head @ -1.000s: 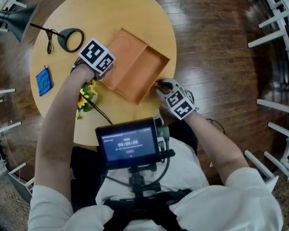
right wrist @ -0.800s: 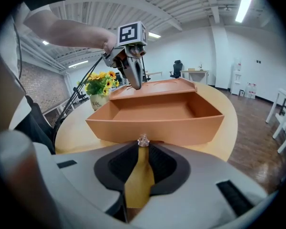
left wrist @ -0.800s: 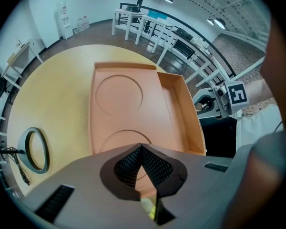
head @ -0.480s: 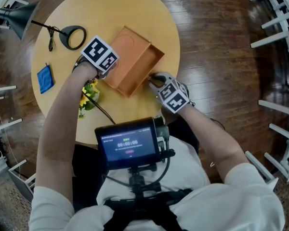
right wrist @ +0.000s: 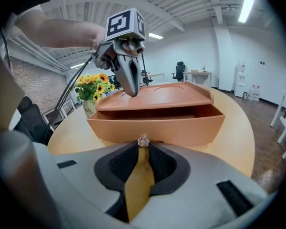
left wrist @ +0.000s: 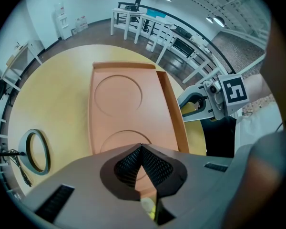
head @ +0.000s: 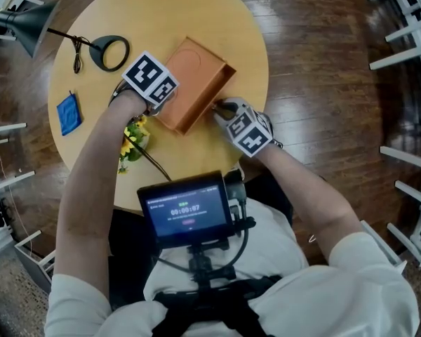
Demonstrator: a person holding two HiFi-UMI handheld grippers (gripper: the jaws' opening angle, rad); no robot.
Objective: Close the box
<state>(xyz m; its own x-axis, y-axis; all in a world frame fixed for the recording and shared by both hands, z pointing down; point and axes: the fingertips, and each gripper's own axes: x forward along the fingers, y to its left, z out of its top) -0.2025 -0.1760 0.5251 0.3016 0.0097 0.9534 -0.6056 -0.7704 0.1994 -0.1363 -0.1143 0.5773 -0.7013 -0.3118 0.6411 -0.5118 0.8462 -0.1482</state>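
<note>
An orange box (head: 193,83) lies on the round wooden table (head: 249,41). Its lid (left wrist: 128,113) with two round recesses covers nearly all of the tray, and a narrow strip of the tray shows at the right end (head: 224,72). My left gripper (head: 163,102) is shut, its tips (right wrist: 132,92) resting on the lid's near-left edge. Shut too, my right gripper (head: 217,107) has its tips against the tray's outer wall (right wrist: 157,125). A tiny glinting bit (right wrist: 143,140) sits at those tips; I cannot tell what it is.
A black lamp with a ring base (head: 109,53) stands at the table's left, and a blue pad (head: 69,113) lies near the left edge. A small pot of yellow flowers (head: 132,139) stands just below my left gripper. White frames (head: 407,41) line the floor at the right.
My right gripper has moved up and to the left against the tray wall. The tray has slid under the lid, so the open part has shrunk to a strip. The left gripper stays on the lid.
</note>
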